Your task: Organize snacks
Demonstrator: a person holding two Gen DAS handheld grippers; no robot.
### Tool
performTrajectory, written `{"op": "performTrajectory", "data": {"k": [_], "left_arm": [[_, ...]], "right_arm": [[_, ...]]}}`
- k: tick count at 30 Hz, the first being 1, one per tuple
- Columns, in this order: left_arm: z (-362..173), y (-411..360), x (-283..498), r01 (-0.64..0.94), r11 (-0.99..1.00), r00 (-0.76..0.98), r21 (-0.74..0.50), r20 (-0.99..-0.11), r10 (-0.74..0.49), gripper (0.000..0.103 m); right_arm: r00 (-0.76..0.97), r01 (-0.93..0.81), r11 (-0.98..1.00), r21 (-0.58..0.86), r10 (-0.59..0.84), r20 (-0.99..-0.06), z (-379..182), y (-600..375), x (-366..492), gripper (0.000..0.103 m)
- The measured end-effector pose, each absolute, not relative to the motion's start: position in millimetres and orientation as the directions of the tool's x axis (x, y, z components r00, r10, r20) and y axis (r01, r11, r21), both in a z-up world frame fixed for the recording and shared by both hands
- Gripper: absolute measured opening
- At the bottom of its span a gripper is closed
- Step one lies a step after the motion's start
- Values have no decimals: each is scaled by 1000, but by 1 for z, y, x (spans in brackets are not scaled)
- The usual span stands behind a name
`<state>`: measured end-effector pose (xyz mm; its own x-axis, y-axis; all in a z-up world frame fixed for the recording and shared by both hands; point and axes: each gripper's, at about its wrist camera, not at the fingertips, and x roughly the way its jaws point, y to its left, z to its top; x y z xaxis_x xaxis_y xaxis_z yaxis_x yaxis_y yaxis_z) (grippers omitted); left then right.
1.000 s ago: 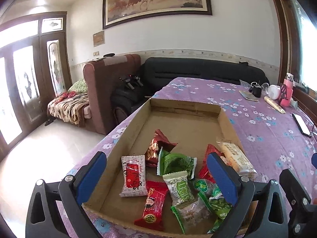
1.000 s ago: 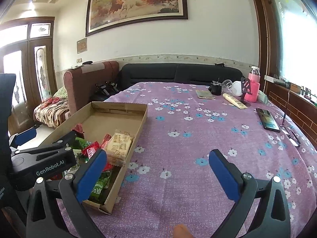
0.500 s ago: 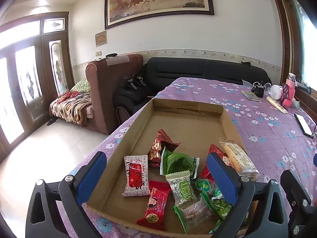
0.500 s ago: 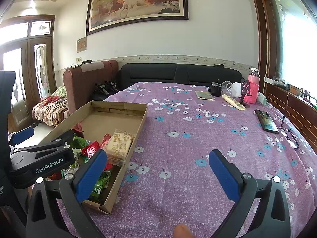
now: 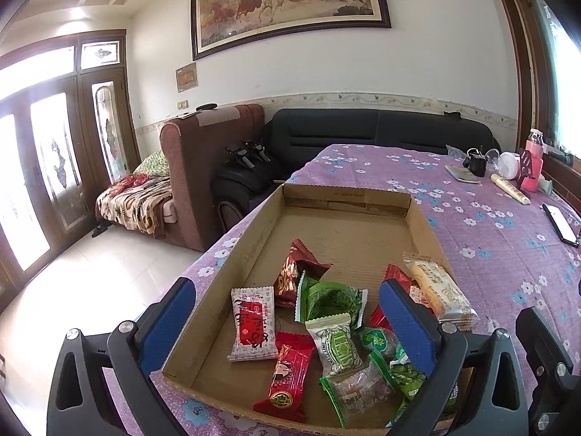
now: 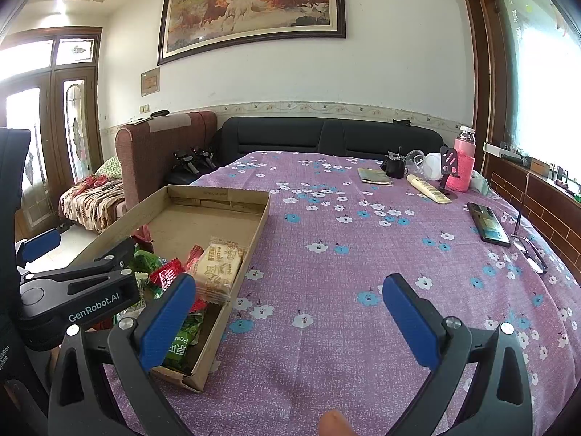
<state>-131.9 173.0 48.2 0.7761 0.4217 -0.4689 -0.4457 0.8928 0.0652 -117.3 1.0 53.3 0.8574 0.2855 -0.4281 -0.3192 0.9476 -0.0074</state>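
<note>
A shallow cardboard box [image 5: 348,196] lies on the purple flowered tablecloth [image 5: 490,225]; it also shows in the right wrist view [image 6: 218,196]. Its near half holds several wrapped snacks: a white-and-red packet [image 5: 253,323], a red packet [image 5: 287,381], a dark red packet [image 5: 296,272], green packets [image 5: 330,301], and a pale biscuit pack [image 5: 437,292] against the right wall, also in the right wrist view [image 6: 218,269]. My left gripper [image 5: 287,323] is open and empty above the box's near end. My right gripper [image 6: 287,323] is open and empty over bare cloth right of the box.
At the table's far right stand a pink bottle [image 6: 463,167], a cream tube [image 6: 428,189], a small book [image 6: 374,176] and a black cup [image 6: 395,167]. A phone [image 6: 488,223] and glasses [image 6: 533,254] lie near the right edge. Sofas stand beyond the table.
Both views shift very slightly; the box and snacks sit a little farther and lower in frame. Neither gripper has taken hold of anything.
</note>
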Motion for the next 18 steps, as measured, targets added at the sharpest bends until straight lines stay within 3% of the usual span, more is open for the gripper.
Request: {"op": "performTrajectory", "data": {"k": [18], "left_arm": [[49,172,-132,-458,885,769,85,-463,442,102]], "right_arm": [[857,-319,948,-9,285,-428,53,1,-117,103]]}}
